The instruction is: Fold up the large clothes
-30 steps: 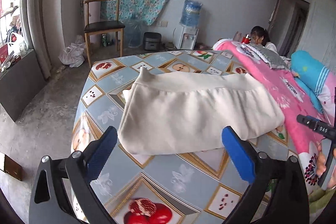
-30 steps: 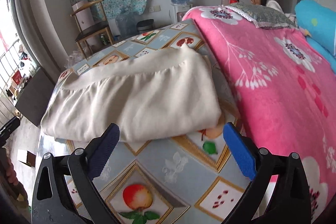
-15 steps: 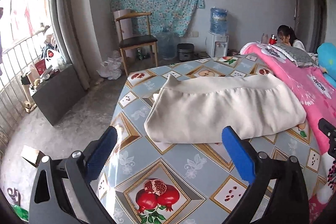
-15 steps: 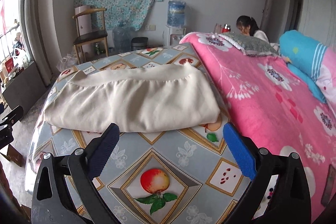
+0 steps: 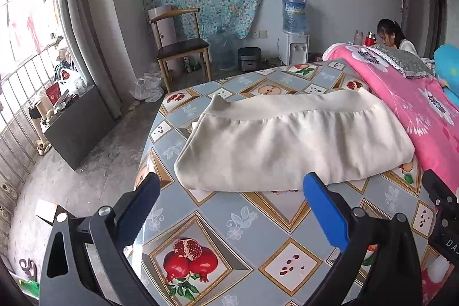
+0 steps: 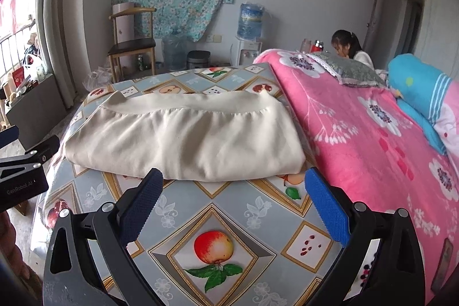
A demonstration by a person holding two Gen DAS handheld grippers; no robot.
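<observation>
Both tongs [image 5: 229, 207] [image 6: 233, 197] farther back, wide apart, level.

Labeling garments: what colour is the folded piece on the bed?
Plain cream, no print: the folded garment, clearest in the right wrist view.

I see a room lit by soft daylight from the window [image 5: 25, 27] at far left, which is blown out to white glare in both views. Shadows are faint, with only a thin one under the near edge of the cream garment [image 6: 183, 139]. Fisheye distortion bends the walls, dark corners frame each view, and the centre is sharp.
</observation>
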